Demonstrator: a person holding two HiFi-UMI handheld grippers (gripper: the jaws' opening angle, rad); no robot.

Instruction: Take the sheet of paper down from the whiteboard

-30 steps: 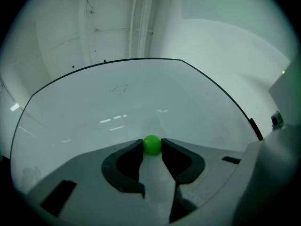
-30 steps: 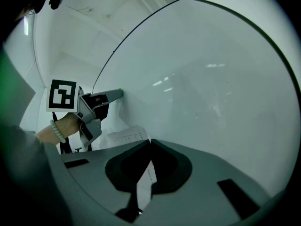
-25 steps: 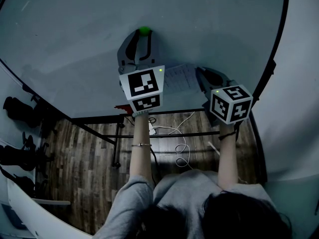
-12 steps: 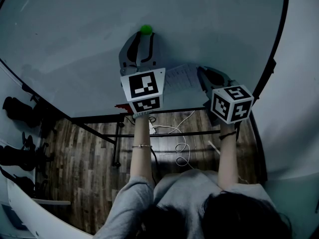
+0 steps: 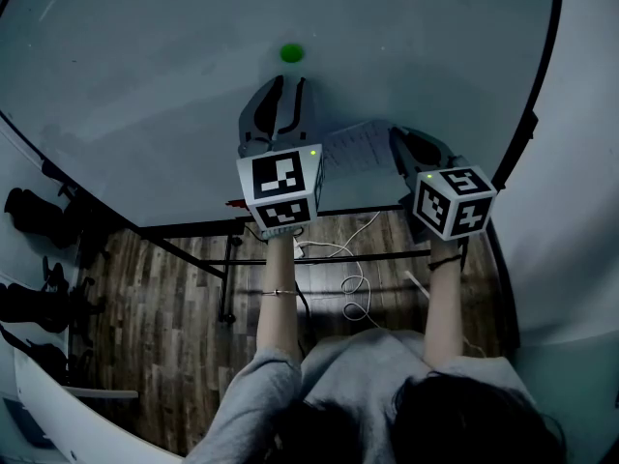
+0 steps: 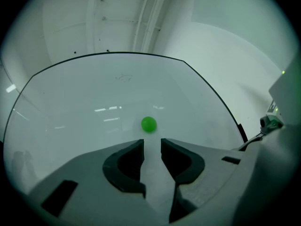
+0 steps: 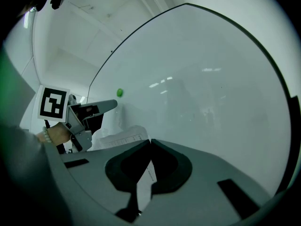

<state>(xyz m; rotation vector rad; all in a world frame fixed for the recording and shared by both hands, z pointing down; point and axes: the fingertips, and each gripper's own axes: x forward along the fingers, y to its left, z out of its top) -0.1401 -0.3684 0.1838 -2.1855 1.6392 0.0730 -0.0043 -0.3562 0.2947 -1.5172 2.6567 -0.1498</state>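
A green magnet (image 5: 291,53) (image 6: 148,124) (image 7: 119,92) sticks to the whiteboard (image 5: 145,66). My left gripper (image 5: 288,85) (image 6: 151,142) hangs just below it, open, with a narrow gap and only bare board showing between its fingers. The printed sheet of paper (image 5: 353,148) (image 7: 123,138) lies against the board between the two grippers, curling off it at its right side. My right gripper (image 5: 406,143) (image 7: 150,141) is shut on the sheet's right edge, and a strip of paper shows between the jaws. In the right gripper view the left gripper (image 7: 109,106) sits to the left.
The board's black frame (image 5: 542,75) runs down the right. Below the board are its black stand bars (image 5: 193,230), a red marker (image 5: 232,204), and white cables (image 5: 353,288) on the wooden floor. Shoes (image 5: 34,211) lie at the far left.
My left gripper has dropped away from the green magnet, which now sits clear above its fingertips. The right gripper has stayed put on the sheet.
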